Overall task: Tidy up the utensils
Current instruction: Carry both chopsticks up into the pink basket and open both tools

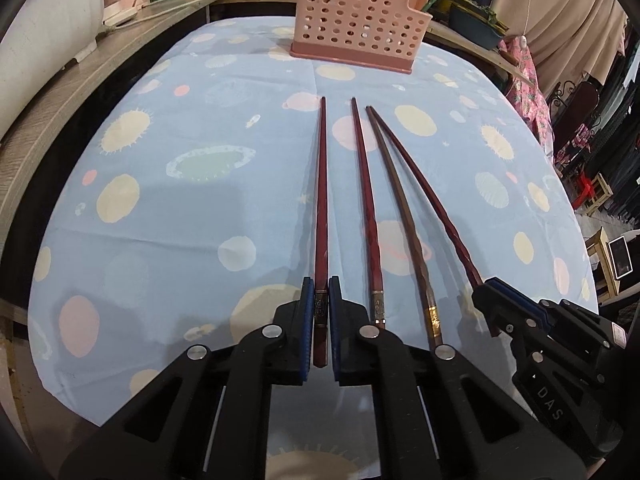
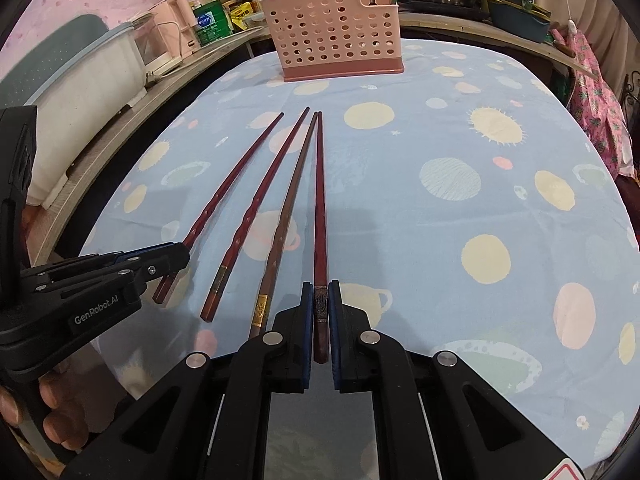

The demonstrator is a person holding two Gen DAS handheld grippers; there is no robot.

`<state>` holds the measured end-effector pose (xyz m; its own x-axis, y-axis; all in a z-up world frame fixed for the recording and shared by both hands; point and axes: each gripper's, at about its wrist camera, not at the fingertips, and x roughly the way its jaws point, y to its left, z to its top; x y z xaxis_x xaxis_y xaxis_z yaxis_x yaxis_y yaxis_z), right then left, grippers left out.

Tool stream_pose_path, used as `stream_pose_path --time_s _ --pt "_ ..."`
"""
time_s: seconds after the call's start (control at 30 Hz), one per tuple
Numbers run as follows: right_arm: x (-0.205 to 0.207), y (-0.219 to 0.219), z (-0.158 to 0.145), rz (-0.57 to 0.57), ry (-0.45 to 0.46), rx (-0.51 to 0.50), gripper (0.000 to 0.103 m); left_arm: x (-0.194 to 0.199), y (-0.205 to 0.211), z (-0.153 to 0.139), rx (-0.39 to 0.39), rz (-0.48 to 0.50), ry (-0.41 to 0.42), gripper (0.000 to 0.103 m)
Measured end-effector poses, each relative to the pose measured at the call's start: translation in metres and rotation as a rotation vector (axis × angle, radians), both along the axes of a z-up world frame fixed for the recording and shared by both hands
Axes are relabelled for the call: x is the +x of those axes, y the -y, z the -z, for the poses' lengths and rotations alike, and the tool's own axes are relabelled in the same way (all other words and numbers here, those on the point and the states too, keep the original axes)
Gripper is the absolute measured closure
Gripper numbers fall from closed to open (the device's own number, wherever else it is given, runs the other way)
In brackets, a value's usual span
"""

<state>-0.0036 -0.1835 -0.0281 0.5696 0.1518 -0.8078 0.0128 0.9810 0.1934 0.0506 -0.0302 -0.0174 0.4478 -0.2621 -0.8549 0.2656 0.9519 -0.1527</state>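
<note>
Several dark red and brown chopsticks lie side by side on the blue patterned tablecloth, tips toward a pink perforated utensil holder (image 1: 352, 20) at the far edge, also in the right wrist view (image 2: 336, 40). My left gripper (image 1: 319, 304) is shut on the leftmost chopstick (image 1: 321, 200) near its banded handle end. My right gripper (image 2: 320, 304) is shut on the rightmost chopstick (image 2: 320, 208) at its handle end. The right gripper shows in the left wrist view (image 1: 486, 300), and the left gripper in the right wrist view (image 2: 176, 256). Two chopsticks (image 1: 366, 216) (image 1: 400, 216) lie free between them.
A wooden shelf (image 1: 72, 88) runs along the left with a white container and appliances. Pots, jars and a green tub (image 1: 476, 28) crowd the back. The cloth-covered table (image 2: 460, 220) drops off at the right, with furniture beyond.
</note>
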Motion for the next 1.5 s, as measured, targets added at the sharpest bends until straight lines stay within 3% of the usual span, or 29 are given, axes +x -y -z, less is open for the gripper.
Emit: stream_pose_path --time_s 0.43,0.97,1.17,1.5 --pt "0.024 0.024 -0.075 0.057 0.175 0.021 0.096 0.025 -0.011 -0.066 -0.062 -0.046 0.118 0.096" --pt "0.087 0.069 -0.172 0.131 0.413 0.069 0.096 0.096 -0.002 -0.172 -0.108 -0.095 0.329 0.096" --pt "0.111 0.081 -0.203 0.163 0.485 0.093 0.096 0.128 0.002 -0.207 -0.165 -0.110 0.363 0.096" --pt "0.161 0.096 -0.270 0.206 0.662 0.145 0.096 0.171 0.012 -0.275 -0.248 -0.161 0.530 0.096"
